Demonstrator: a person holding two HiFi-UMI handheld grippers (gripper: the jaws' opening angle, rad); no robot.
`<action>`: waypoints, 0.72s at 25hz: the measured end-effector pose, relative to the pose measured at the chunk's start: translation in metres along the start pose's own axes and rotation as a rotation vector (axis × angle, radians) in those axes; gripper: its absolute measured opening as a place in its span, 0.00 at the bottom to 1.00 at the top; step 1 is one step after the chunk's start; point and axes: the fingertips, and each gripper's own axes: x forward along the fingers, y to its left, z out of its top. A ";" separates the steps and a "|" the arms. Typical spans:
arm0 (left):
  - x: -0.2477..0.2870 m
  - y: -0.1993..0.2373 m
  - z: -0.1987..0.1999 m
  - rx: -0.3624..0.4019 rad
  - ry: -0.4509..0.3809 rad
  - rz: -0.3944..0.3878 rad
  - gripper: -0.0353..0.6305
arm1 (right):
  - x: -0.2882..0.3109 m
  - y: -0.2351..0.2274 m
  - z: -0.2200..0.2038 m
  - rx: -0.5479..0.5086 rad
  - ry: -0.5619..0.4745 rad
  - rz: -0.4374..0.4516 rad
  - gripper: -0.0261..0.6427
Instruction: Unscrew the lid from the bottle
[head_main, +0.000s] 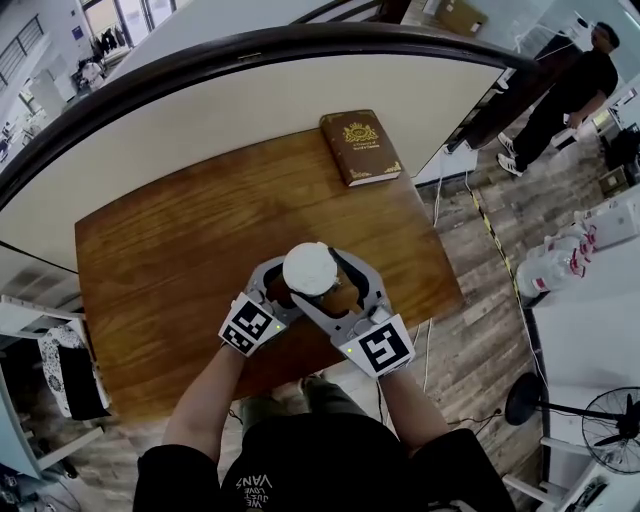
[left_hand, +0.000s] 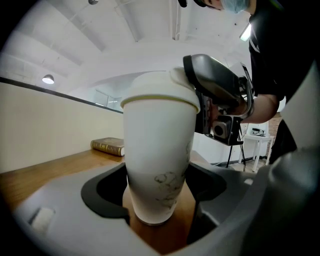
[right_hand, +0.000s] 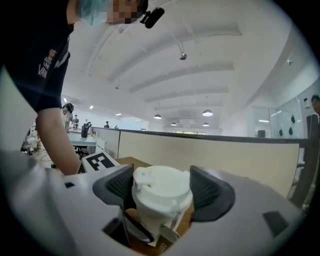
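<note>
A white bottle (left_hand: 157, 150) stands on the wooden table (head_main: 180, 250) near its front edge. Its white lid (head_main: 310, 268) is on top. My left gripper (left_hand: 157, 195) is shut on the bottle's lower body, its dark pads against both sides. In the head view it (head_main: 283, 290) comes in from the left. My right gripper (right_hand: 162, 187) is shut on the lid (right_hand: 161, 187), with ribbed pads pressed to either side. It (head_main: 335, 290) reaches in from the right. A small tag (right_hand: 167, 235) hangs from the lid.
A brown book (head_main: 360, 147) lies at the table's far right corner. A cream partition (head_main: 300, 100) runs behind the table. To the right there is wood floor, a standing person (head_main: 565, 85) and a fan (head_main: 590, 420).
</note>
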 end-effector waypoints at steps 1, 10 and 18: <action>0.000 0.000 0.000 0.001 -0.001 -0.001 0.60 | -0.002 -0.001 0.000 0.004 -0.001 0.004 0.53; 0.001 0.000 0.002 0.006 -0.010 0.004 0.60 | -0.013 -0.008 -0.005 0.011 0.009 0.085 0.53; 0.002 0.001 0.002 0.005 -0.013 0.013 0.60 | -0.020 -0.014 -0.006 0.015 0.003 0.148 0.53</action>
